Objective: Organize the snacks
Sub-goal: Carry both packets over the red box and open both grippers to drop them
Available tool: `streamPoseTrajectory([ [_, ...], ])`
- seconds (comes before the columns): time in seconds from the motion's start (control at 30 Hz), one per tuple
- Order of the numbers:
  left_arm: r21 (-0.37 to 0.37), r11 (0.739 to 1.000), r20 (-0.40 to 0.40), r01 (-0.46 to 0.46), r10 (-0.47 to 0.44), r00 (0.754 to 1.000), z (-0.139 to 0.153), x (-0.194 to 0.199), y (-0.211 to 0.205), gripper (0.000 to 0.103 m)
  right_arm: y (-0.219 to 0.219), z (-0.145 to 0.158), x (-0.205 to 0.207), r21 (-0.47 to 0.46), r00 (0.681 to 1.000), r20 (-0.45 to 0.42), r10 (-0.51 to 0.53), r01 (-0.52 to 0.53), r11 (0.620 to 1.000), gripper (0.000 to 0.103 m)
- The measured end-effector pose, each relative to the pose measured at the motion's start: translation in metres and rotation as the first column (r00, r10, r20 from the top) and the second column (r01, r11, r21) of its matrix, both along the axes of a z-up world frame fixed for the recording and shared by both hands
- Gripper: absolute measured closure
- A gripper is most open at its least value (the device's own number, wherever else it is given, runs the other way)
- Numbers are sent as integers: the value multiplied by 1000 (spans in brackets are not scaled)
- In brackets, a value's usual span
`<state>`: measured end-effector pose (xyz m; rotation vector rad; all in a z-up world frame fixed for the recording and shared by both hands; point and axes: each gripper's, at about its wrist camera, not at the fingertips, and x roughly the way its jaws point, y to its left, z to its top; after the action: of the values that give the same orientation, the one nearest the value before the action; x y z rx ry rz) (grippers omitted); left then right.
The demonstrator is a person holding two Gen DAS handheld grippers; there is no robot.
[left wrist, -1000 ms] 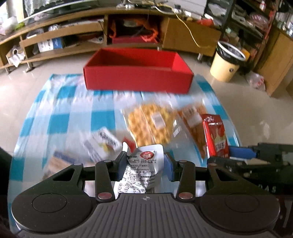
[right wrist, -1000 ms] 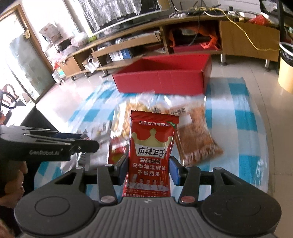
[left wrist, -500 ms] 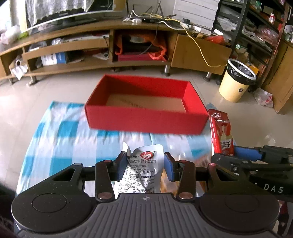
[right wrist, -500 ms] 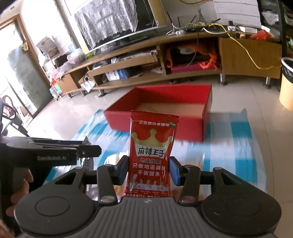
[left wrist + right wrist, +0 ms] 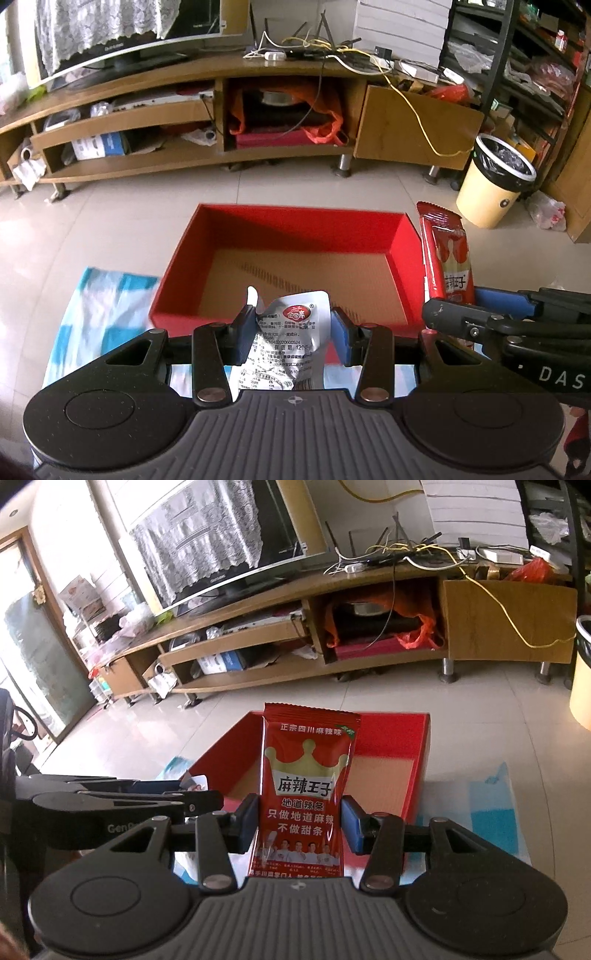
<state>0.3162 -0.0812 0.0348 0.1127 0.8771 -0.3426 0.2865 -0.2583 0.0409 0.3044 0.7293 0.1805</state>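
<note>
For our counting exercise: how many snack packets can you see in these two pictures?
2. A crinkled silver foil packet is clamped in the left gripper; a tall red plastic packet is clamped in the right gripper. Others may lie hidden below the grippers.

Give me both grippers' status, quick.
Left gripper: closed on the silver snack packet.
Right gripper: closed on the red spicy-strip packet.
</note>
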Motion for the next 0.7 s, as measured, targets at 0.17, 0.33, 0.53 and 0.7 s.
streamPoseTrajectory([
  [0.17,12,1000,13,1,-1,1000,-1,22,-8,52,-4,-2,28,-8,1000,6,-4,4,1000,58],
  [0.33,21,1000,28,5,-5,1000,-5,45,-18,52,-9,-5,52,-7,1000,19,-15,15,1000,58],
  [0.53,45,999,32,8,-10,999,-20,71,-34,52,-16,-22,76,19,999,19,-30,29,999,58],
  [0.7,65,998,17,-1,-1,1000,-42,89,-42,52,-20,-45,95,29,999,-11,-43,43,999,59],
])
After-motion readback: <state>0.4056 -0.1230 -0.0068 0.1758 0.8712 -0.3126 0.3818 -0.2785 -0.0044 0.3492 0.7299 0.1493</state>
